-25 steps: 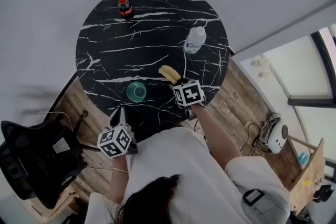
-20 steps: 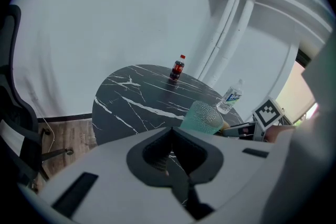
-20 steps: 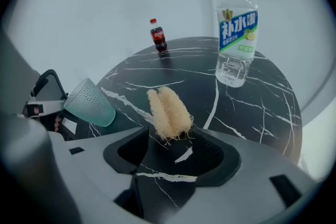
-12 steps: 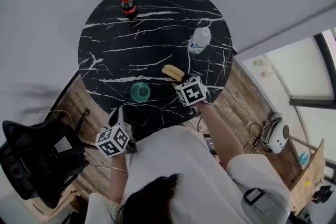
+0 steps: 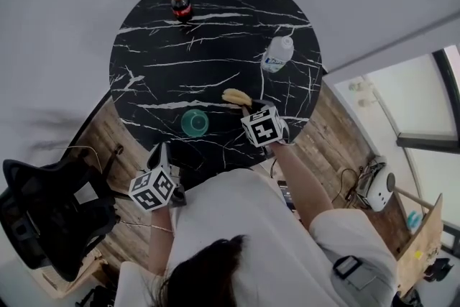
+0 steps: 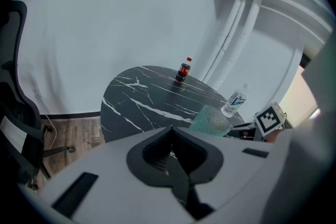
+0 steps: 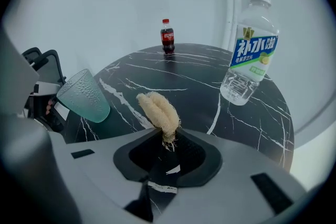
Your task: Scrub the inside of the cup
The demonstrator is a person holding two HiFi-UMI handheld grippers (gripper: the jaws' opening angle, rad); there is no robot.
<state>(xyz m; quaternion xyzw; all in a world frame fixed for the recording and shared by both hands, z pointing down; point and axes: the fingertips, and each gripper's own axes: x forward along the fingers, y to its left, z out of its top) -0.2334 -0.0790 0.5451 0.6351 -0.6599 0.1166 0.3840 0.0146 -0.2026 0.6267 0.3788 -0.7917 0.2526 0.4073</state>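
Pinching the frayed end of a pale loofah scrubber (image 7: 157, 108), the right gripper (image 7: 168, 140) sits over the near right part of the round black marble table (image 5: 205, 39). Its jaws have just been closing, and the scrubber's tip is caught between them, with the rest of it sticking out ahead toward the table's middle (whether that free end rests on the marble I cannot tell).

The cup (image 5: 195, 123), a dimpled green tumbler, stands upright with its mouth up close to the near edge. It is just to the left of the scrubber and apart from it, and neither gripper touches it.

The left gripper (image 5: 162, 152) hangs at the near left edge of the table, short of the cup. Its jaws are pressed together with nothing between them.

A cola bottle (image 5: 180, 5) with a red cap stands upright by the far edge, well apart from everything else. A clear water bottle (image 5: 277, 54) stands near the right edge, beyond the scrubber. A black office chair (image 5: 43, 219) stands on the wooden floor off the table's near left side.
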